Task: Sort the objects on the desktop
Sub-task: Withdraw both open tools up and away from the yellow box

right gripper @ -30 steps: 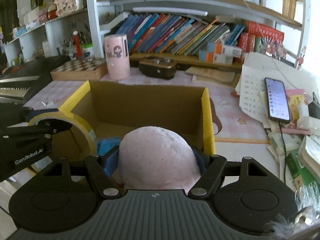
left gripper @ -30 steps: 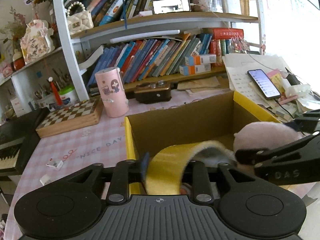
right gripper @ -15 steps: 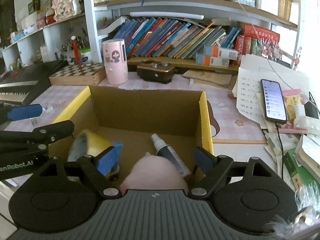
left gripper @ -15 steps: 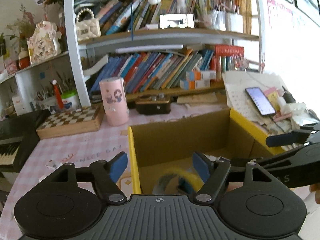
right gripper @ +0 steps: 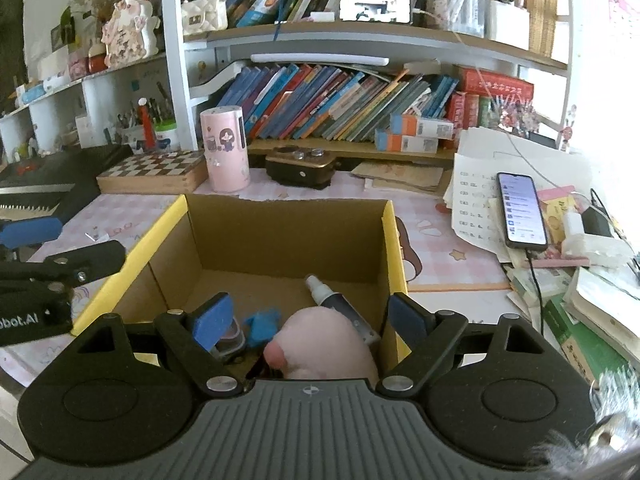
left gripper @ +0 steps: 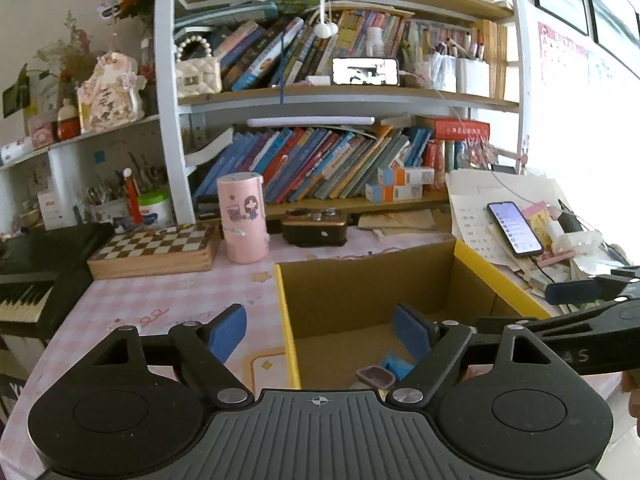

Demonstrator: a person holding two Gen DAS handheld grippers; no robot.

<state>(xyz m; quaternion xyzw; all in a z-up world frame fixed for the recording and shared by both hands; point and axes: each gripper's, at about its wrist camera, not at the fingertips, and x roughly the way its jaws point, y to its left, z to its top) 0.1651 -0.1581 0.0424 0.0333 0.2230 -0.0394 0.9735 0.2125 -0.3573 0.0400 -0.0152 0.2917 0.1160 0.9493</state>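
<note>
Right wrist view, nearest first: my right gripper (right gripper: 307, 316) stands wide, jaws parted and holding nothing, having just opened a little further. Directly beneath it the soft pink plush toy (right gripper: 326, 344) lies on the floor of the brown cardboard box with yellow-edged flaps (right gripper: 394, 240), beside a slim grey spray bottle with a white cap (right gripper: 334, 302), a blue scrap and a small dark-rimmed case. My left gripper (left gripper: 320, 330) is likewise spread and empty, its jaws just opened, one finger outside the box's near-left wall and one over the interior.

Risk, as I judge it: a finger could catch the yellow flap as I draw away and drag the box. The black smartphone with lit screen (right gripper: 522, 210) lies on loose papers to the right; a careless sweep there could knock it off.

Further back stand a pink cylindrical canister (right gripper: 224, 148) and a wooden chessboard box (right gripper: 154, 170).

Only the right view shows the plush and the bottle; the left view shows just the blue scrap and the case.
</note>
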